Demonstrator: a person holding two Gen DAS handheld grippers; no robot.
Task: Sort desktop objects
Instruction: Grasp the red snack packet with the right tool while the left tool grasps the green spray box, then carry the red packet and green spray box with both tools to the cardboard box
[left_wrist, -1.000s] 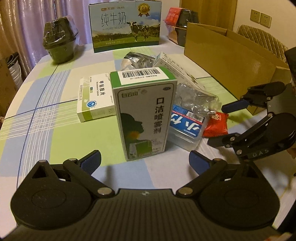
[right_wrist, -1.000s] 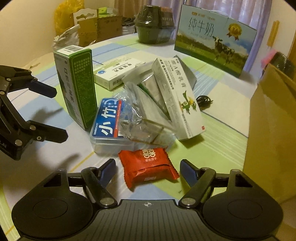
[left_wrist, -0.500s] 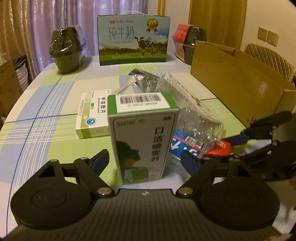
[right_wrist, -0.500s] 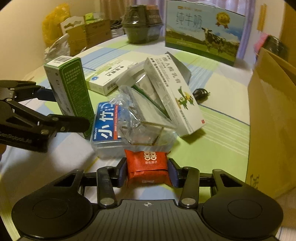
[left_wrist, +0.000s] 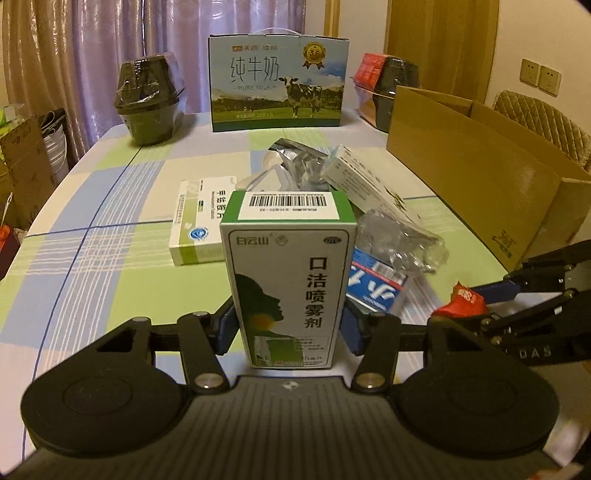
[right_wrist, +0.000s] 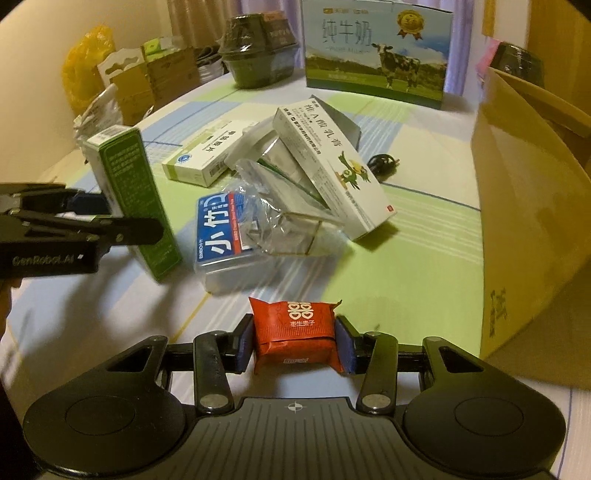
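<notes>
Currently the tall green-and-white cardboard spray box is clamped low by the left gripper, the red foil snack packet by the right gripper; tipping against the crumpled clear plastic bag beside the box is risked.

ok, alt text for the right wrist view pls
The right tool is shut on a red packet above a checked tablecloth. At left, the left tool grips an upright green box; boxes lie beyond, a cardboard carton at right.

"PURE MILK" and 纯牛奶 on the milk carton; 口洁喷雾剂 on the green box; "GenRobot.AI" on the left gripper.
</notes>
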